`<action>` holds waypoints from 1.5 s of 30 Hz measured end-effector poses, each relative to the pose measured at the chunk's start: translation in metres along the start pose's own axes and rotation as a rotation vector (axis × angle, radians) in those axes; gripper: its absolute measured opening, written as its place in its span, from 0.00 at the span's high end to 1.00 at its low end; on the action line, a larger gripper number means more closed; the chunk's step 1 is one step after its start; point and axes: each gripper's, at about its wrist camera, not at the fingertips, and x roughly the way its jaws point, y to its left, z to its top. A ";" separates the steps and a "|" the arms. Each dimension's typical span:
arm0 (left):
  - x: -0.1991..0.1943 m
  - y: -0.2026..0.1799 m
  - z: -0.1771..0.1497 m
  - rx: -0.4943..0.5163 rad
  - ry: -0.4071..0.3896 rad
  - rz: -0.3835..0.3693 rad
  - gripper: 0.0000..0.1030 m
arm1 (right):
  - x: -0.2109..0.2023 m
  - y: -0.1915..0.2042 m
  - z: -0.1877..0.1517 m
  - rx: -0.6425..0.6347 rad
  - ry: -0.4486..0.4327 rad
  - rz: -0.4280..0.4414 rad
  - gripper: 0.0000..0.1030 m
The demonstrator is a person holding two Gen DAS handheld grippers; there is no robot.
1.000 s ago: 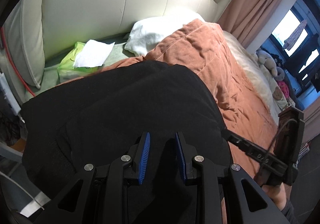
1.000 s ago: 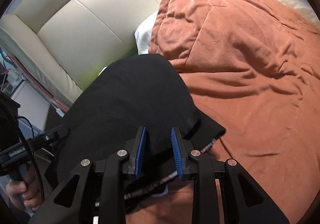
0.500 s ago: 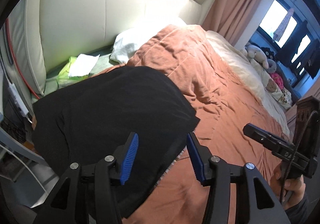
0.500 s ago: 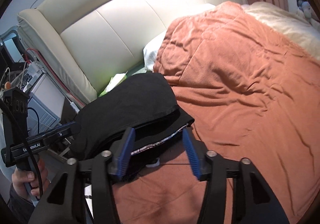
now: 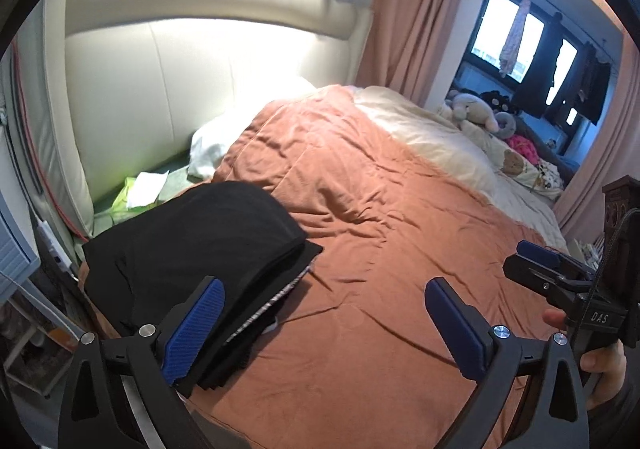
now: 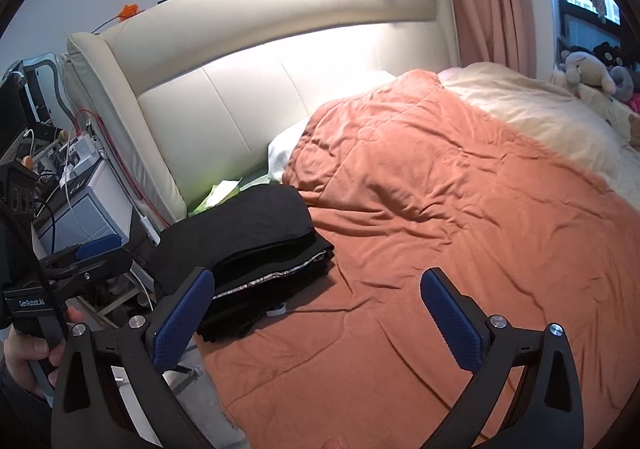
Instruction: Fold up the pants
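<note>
While one orange blanket covers the bed, one folded black pants stack lies ahead-left of both tongs; left tongs and right tongs, just opened, hang released, empty.

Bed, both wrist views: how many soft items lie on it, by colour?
Black: 1, folded pants
Orange: 1, blanket
Cream: 1, blanket
White: 1, pillow
Total: 4, leaving out the stuffed toys, too small to count.
</note>
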 end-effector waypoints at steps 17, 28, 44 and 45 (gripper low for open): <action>-0.071 -0.078 -0.042 0.083 -0.094 -0.037 0.01 | -0.143 -0.004 -0.064 -0.003 -0.133 -0.078 0.00; -0.113 -0.105 -0.081 0.114 -0.167 -0.054 0.01 | -0.219 0.000 -0.124 0.013 -0.224 -0.129 0.00; -0.165 -0.149 -0.162 0.197 -0.219 -0.112 0.01 | -0.300 0.024 -0.220 0.037 -0.308 -0.250 0.00; -0.167 -0.150 -0.166 0.199 -0.219 -0.115 0.01 | -0.303 0.027 -0.225 0.036 -0.310 -0.257 0.00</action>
